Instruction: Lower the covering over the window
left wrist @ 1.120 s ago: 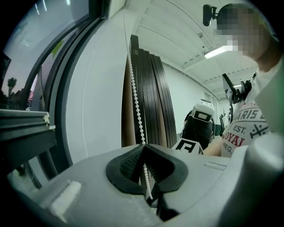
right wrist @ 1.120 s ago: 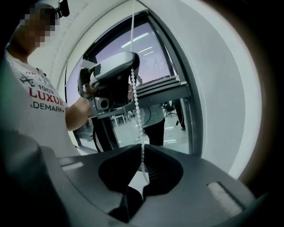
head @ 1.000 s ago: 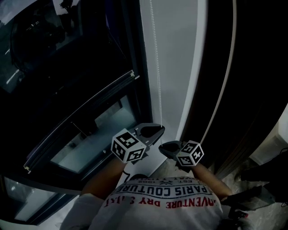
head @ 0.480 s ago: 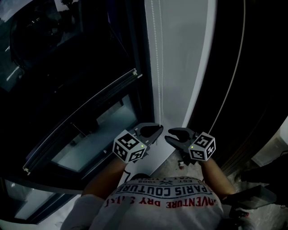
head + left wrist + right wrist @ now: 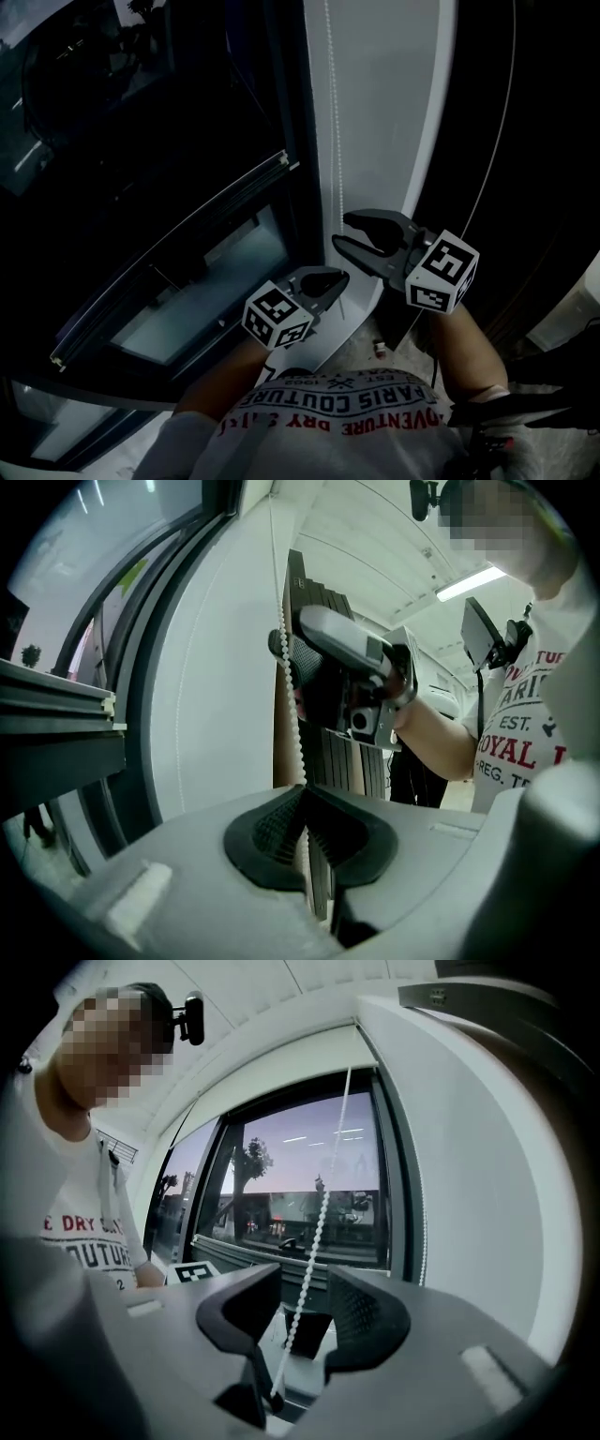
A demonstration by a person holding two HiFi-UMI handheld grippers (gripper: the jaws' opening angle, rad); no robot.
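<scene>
Head view: the bead chain (image 5: 330, 112) is seen hanging straight down the white wall (image 5: 394, 122) just right of the window (image 5: 202, 267); the left gripper (image 5: 324, 279) is set low on it, the right gripper (image 5: 341, 230) higher up the same line

Left gripper view: jaws closed together, the chain pinched between the ribbed pads, so the chain is held there

Right gripper view: jaws have just been opening and stand apart; the chain runs down between them with neither pad pressing on it, so nothing is held by that gripper; the window is seen uncovered in this view; the covering itself is made out in no view and is judged to be drawn up at the top, out of frame

Handling, judged: the chain is light, thin and limp; pull is carried only along its length; the beads are small and smooth, so a light pinch is expected to slide bead by bead; a firm closure with a bead seated in the pad ribs is preferred; hold is best taken high on the chain by the upper gripper, squarely across the pads rather than at their tips, with the pull kept in line with the hang; a sideways or jerked pull is judged likely to snap a link; resistance is expected from the covering rather than from the chain's own weight; which strand lowers the covering cannot be told
</scene>
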